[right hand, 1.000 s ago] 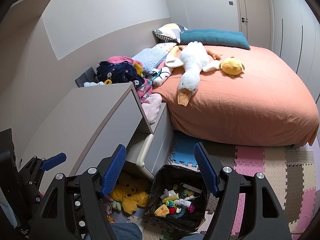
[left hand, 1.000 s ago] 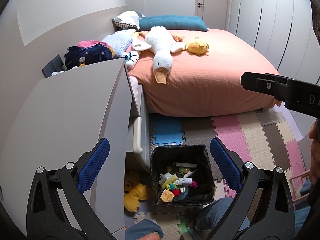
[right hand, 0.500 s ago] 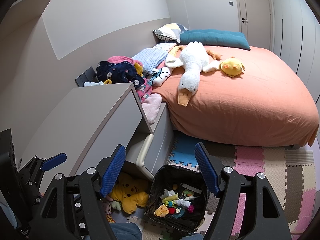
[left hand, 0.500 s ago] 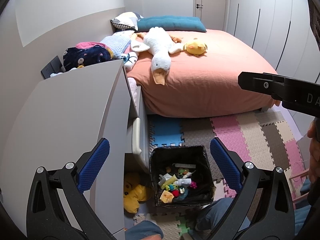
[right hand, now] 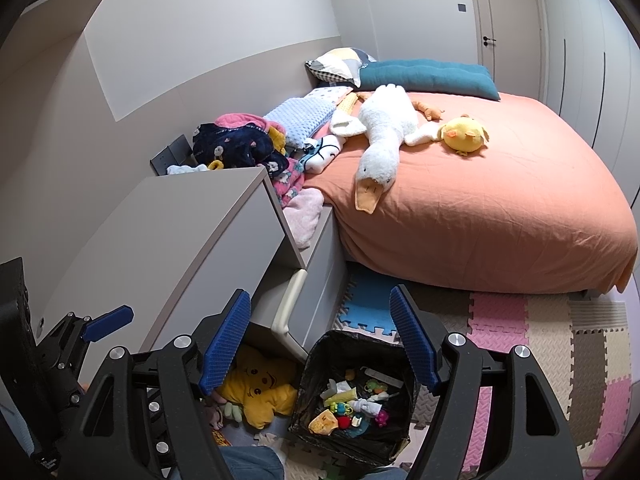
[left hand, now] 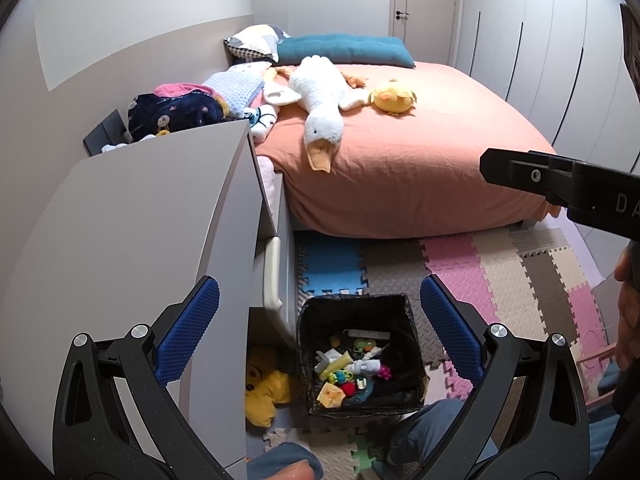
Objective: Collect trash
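A: Entry, tong state. How are the left gripper [left hand: 316, 328] and the right gripper [right hand: 322, 338] recorded?

B: Both are recorded with blue-padded fingers spread apart and nothing between the pads. Each is angled downward over the floor. The left gripper's blue pad is also seen at the left edge of the right wrist view, and a black part of the right gripper is seen at the right of the left wrist view.

A: Where is the trash noted?

B: The trash [left hand: 354, 372] is noted as a heap of small mixed scraps, yellow, red, green and white pieces, lying inside the black bin [left hand: 312, 356]. The bin is lined with a black bag and stands on the foam puzzle mat [left hand: 520, 280], just beside the grey drawer unit [left hand: 140, 240]. In both views it is framed between the spread fingers, lower than them and untouched.

A: What else is logged nearby?

B: A yellow plush toy [right hand: 256, 392] is logged on the floor, left of the bin and at the foot of the drawer unit. The bed [left hand: 420, 168] with the orange cover is logged beyond the mat; a white goose plush [left hand: 320, 108] and a round yellow chick plush [left hand: 394, 98] lie on it. A hand [left hand: 628, 300] is seen at the right edge of the left wrist view.
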`<state>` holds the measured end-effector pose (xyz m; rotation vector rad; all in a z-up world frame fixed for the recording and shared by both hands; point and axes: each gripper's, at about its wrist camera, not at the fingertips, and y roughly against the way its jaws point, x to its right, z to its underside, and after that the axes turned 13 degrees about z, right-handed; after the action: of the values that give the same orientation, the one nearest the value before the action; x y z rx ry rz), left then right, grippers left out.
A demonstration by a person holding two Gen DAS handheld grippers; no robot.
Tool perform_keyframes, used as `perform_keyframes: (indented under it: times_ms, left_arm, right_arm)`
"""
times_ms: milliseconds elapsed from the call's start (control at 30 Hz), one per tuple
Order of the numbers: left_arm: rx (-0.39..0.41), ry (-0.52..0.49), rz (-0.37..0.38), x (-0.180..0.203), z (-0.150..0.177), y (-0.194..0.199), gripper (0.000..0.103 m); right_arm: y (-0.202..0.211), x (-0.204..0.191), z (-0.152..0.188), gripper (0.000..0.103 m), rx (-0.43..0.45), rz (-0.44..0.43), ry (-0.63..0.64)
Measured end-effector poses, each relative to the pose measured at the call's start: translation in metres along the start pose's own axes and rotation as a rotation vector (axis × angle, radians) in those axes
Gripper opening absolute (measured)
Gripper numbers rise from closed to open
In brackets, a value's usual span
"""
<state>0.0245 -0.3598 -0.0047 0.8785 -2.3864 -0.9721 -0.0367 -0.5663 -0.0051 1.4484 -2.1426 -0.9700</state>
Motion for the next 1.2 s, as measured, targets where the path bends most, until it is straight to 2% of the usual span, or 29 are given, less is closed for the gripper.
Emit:
perform_keyframes:
  times_ms: [933,1200]
  left_arm:
    - [-0.012,-0.017,0.003,0.0049,0.0018,-0.0014,0.097]
    - [0.002,0.002,0.036,0.0011,0.0028,0.0004,0.097]
  right_arm:
    - [0.0006,-0.002,0.0,0.073,0.001,0.001,0.001]
    - [0.0018,-0.0041,-0.0036,0.073,0.007,-0.003,0.004]
